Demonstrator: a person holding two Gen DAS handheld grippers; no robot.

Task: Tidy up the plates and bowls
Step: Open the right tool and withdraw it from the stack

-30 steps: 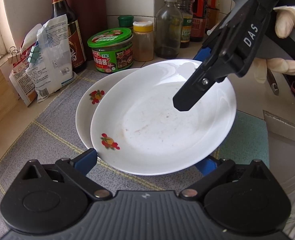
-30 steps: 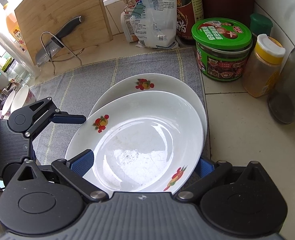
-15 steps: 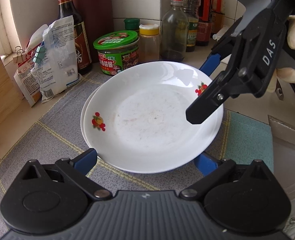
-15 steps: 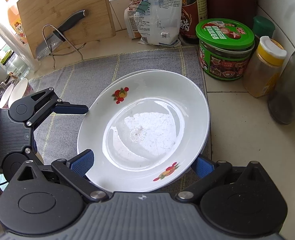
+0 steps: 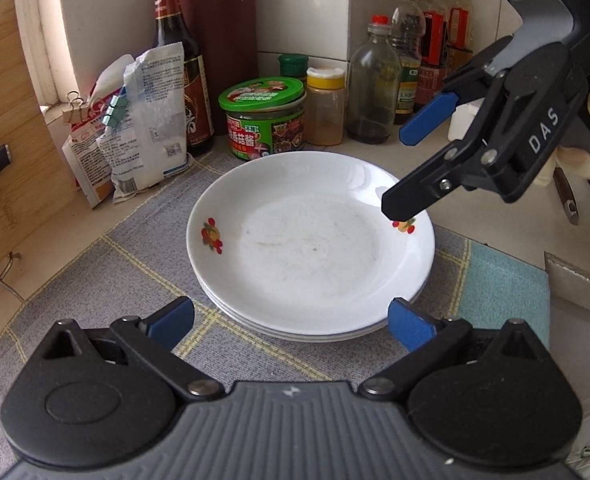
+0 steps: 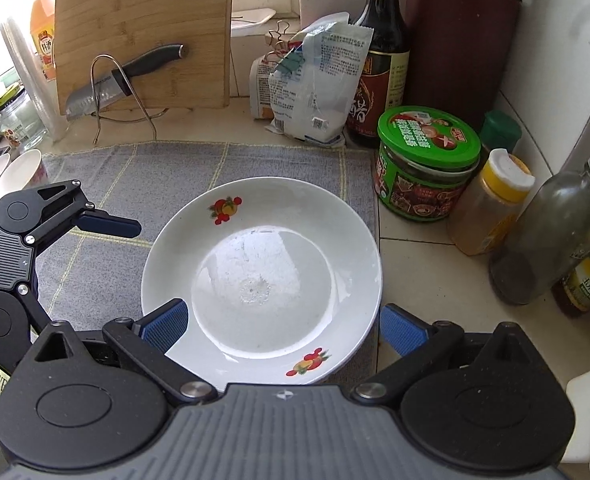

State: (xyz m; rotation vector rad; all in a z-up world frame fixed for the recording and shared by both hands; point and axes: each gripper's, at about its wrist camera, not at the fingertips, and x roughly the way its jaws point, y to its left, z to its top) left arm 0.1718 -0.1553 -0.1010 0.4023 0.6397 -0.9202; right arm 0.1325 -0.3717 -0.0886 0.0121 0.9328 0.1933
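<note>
Since a second ago the top plate (image 5: 311, 248) has slid square onto the stack on the grey mat (image 5: 95, 280). Left gripper (image 5: 291, 320) gapes wide, empty, before it. White, fruit motifs on the rim. Beyond, right gripper (image 5: 407, 168) hovers open, clear of the rim.

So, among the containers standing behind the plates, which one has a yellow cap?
The small amber spice jar, between the green-lidded sauce jar and the red-capped glass bottle.

I'm looking at a home kitchen, pale tiled worktop (image 6: 423, 256) against white wall tiles, dark glass sauce bottles (image 5: 405, 64), green-lidded jar of paste (image 6: 427, 164), bamboo chopping board (image 6: 143, 32), black-handled knife (image 6: 123, 80), dark red knife block (image 6: 459, 40), grey checked cloth mat (image 6: 199, 172).
</note>
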